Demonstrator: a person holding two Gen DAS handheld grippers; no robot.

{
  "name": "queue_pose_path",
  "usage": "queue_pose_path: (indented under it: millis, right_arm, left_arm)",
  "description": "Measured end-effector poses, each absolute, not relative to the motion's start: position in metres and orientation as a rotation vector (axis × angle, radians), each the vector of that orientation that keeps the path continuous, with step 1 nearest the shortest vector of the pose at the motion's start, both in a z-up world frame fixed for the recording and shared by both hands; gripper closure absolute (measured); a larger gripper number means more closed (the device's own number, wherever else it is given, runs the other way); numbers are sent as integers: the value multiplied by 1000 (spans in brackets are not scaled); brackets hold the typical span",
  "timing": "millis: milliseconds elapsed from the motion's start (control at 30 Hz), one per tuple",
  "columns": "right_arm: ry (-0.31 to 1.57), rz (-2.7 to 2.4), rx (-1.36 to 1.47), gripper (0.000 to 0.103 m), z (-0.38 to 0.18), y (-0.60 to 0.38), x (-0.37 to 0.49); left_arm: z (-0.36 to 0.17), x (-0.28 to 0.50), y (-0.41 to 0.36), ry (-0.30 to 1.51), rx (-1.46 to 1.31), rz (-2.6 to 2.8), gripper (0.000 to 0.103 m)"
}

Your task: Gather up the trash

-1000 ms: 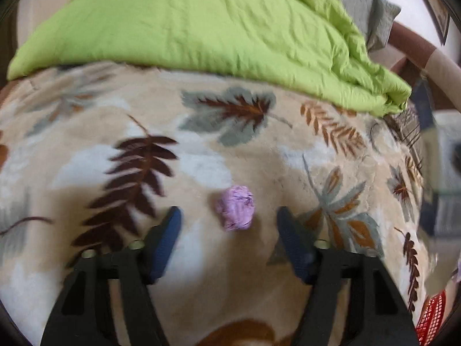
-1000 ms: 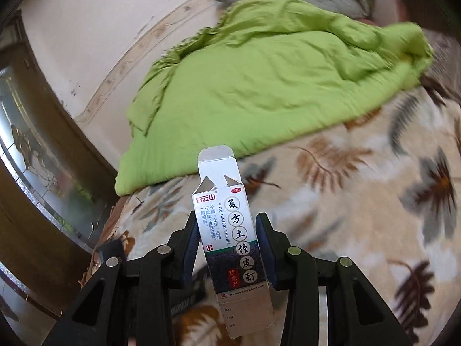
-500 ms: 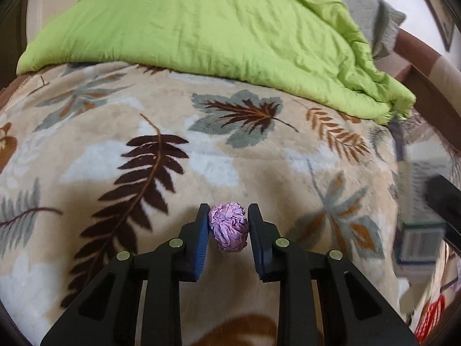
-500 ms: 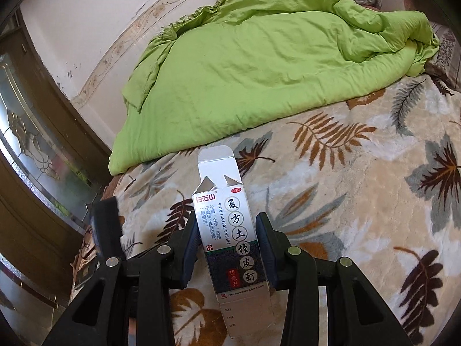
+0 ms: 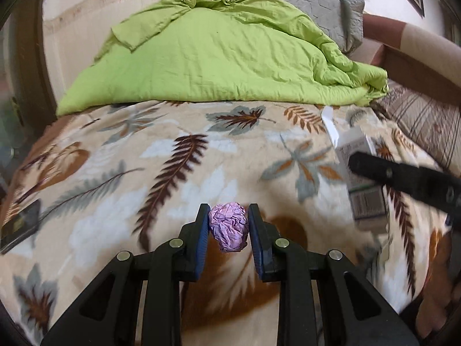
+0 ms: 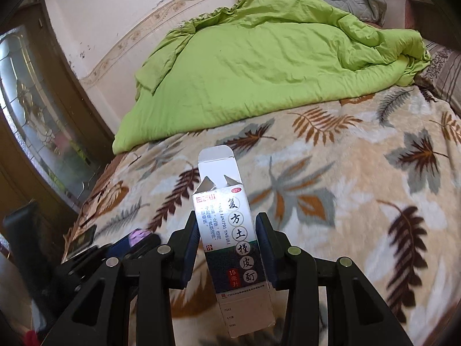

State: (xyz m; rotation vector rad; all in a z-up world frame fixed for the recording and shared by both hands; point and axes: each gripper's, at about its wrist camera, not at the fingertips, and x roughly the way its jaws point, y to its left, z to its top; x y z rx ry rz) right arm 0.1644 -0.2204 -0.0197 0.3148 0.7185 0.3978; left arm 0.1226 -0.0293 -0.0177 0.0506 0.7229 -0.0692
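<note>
Above the leaf-patterned blanket [image 5: 178, 155], the left gripper [image 5: 228, 225] is clamped on a crumpled purple paper ball [image 5: 228, 229], held clear of the bed. Right gripper [image 6: 227, 230] pinches an opened medicine carton [image 6: 230, 230], flap up. Green quilt [image 6: 259, 57] lies bunched beyond, grey pillow [image 5: 317, 3] behind it.

Quilt [image 5: 224, 57] on blanket [image 5: 129, 173] behind paper ball [image 5: 228, 230]; carton [image 5: 363, 178] at right.
</note>
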Motion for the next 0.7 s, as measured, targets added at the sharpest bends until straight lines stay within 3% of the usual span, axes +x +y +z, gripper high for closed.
queue_pose_path:
  millis: [700]
  right_arm:
    - [732, 385, 263, 61, -28, -230, 116]
  left_arm:
    - [-20, 103, -29, 684, 105, 8, 78]
